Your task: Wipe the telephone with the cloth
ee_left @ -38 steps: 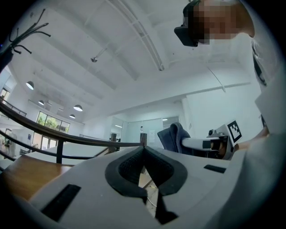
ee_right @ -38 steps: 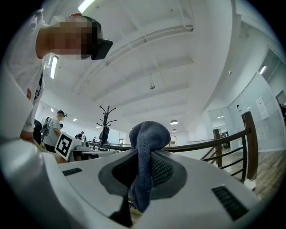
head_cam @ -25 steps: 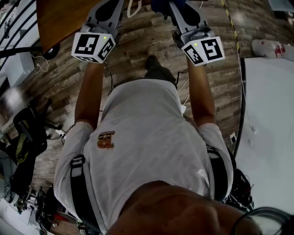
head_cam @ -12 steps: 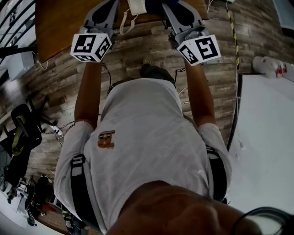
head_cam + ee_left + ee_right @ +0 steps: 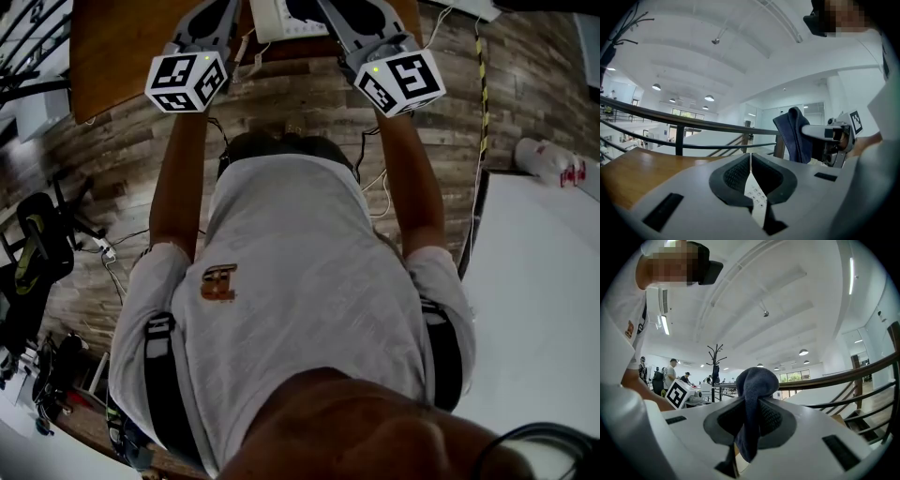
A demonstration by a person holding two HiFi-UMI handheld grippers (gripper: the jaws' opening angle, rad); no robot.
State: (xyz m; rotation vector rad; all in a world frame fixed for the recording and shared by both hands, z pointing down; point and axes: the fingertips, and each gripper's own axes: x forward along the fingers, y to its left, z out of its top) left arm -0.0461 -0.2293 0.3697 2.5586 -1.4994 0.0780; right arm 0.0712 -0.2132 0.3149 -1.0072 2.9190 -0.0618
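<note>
A white telephone (image 5: 281,19) sits on the wooden table (image 5: 112,42) at the top edge of the head view, between my two grippers. Its keypad (image 5: 757,199) shows below the narrow slit of my left gripper (image 5: 750,157), whose jaws are shut with nothing between them. My right gripper (image 5: 752,397) is shut on a dark blue cloth (image 5: 753,404), which bulges above the jaws and hangs down in front. From the left gripper view the cloth (image 5: 794,136) stands up at the right. Both marker cubes (image 5: 183,82) (image 5: 394,80) hover at the table's near edge.
A dark railing (image 5: 693,124) runs behind the table. A white table (image 5: 544,300) stands at the right with bottles (image 5: 548,159) beside it. Cables (image 5: 380,187) and a black chair (image 5: 37,253) lie on the plank floor. People stand far off (image 5: 670,373).
Both grippers have moved forward over the table's edge. The head view has shifted, so that the white telephone now shows at the top.
</note>
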